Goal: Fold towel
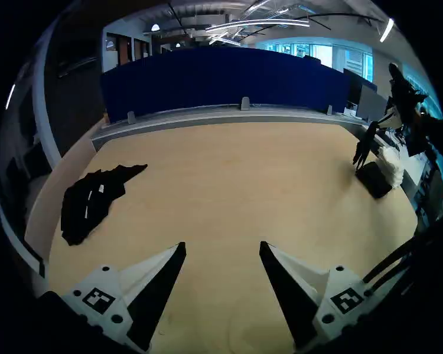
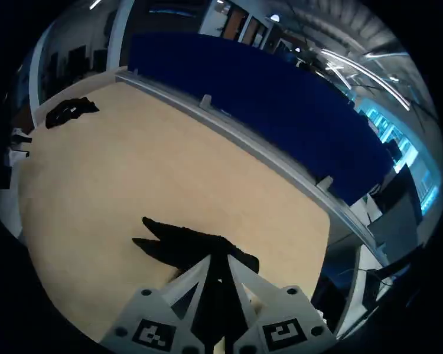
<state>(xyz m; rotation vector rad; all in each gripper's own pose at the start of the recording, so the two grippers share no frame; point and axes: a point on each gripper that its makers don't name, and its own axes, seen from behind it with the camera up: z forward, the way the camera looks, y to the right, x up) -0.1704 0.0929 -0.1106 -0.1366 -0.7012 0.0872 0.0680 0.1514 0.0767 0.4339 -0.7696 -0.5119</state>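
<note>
Cloth at far left: a crumpled black cloth (image 1: 91, 200) lay in a loose heap near the table's left edge in the left gripper view, touched by nothing. In the right gripper view it sat small in the upper left of the frame (image 2: 69, 111).
Table: pale wooden top (image 1: 239, 171), bare across its middle, with a blue partition (image 1: 221, 76) along the far side.
Left gripper: the left gripper (image 1: 222, 243) hung at the bottom centre of its own view, fingers spread wide apart with only tabletop between them, holding nothing.
Towel: the black towel (image 2: 180, 242) lay rumpled in the lower middle of the right gripper view, near the table's right end, two pointed corners sticking out toward the left of the frame.
Right gripper: the right gripper (image 2: 219, 258) had its fingers drawn close together with the towel's near edge pinched between them.
Far right of the left gripper view: a dark shape (image 1: 375, 179) and something white (image 1: 391, 165) sat at the table's right end, too small to name.
Progress: early, by my reading. The towel was gripped at one edge only, neither spread flat nor doubled over. Smoothing it out, a second hold for the free gripper, and every fold were left to do.
</note>
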